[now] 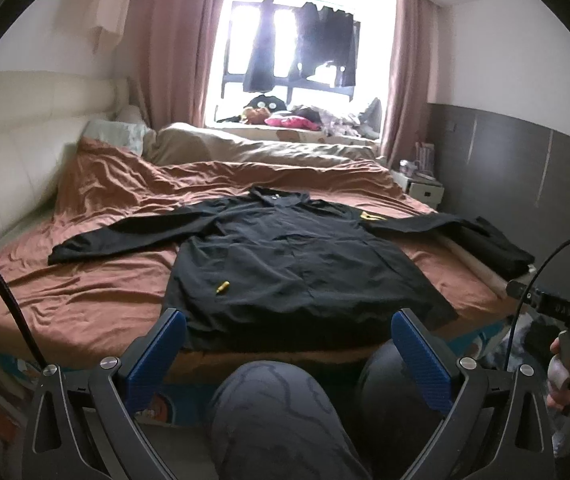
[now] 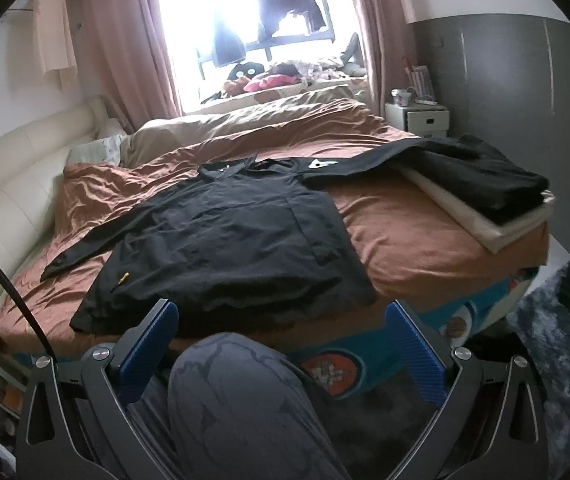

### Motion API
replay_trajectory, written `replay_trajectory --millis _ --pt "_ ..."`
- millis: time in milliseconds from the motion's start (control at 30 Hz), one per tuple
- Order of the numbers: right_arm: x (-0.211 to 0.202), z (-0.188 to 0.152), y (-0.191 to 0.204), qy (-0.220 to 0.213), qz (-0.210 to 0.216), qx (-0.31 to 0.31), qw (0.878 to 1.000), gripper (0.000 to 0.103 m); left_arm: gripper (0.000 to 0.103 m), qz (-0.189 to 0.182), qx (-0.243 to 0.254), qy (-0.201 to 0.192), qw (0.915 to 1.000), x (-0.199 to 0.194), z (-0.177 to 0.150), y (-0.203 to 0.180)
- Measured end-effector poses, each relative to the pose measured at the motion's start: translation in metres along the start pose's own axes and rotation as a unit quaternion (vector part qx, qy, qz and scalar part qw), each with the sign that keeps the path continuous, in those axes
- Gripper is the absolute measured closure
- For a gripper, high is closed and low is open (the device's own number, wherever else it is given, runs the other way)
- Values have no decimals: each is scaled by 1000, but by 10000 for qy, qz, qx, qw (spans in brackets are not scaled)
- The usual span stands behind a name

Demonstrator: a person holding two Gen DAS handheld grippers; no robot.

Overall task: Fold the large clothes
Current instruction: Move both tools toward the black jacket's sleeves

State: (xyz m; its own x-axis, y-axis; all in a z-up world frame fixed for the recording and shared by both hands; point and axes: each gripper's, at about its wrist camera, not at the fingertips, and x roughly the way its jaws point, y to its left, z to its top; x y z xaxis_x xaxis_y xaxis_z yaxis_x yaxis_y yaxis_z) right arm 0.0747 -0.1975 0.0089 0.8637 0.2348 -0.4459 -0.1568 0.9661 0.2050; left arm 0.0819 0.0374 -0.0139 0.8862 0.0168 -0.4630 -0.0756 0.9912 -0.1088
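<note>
A large black long-sleeved shirt [image 1: 285, 264] lies flat on the brown bedspread [image 1: 97, 296], collar toward the window, both sleeves spread out, hem at the near bed edge. It also shows in the right wrist view [image 2: 221, 240]. A small yellow tag [image 1: 221, 288] sits on its lower left part. My left gripper [image 1: 289, 344] is open and empty, held back from the bed just short of the hem. My right gripper [image 2: 281, 336] is open and empty, also short of the hem. The right gripper's body shows at the right of the left wrist view [image 1: 557, 308].
A folded black garment [image 2: 481, 176] lies on a cream folded cloth [image 2: 517, 224] at the bed's right edge. The person's knees [image 1: 285, 412] are between me and the bed. A white nightstand [image 2: 417, 116] stands at the far right. A cream headboard [image 1: 13, 152] runs along the left.
</note>
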Motion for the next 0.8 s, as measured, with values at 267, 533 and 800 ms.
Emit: replay_trajectory --millis 267,533,800 --pt "66 40 10 217 267 9 9994 0 0 145 -259 189 9994 56 21 25" --pt "121 68 27 308 460 -89 9984 0 0 348 -384 487 9975 104 32 58" --pt "172 96 38 455 634 -63 9969 0 5 497 -736 758 9932 149 42 103"
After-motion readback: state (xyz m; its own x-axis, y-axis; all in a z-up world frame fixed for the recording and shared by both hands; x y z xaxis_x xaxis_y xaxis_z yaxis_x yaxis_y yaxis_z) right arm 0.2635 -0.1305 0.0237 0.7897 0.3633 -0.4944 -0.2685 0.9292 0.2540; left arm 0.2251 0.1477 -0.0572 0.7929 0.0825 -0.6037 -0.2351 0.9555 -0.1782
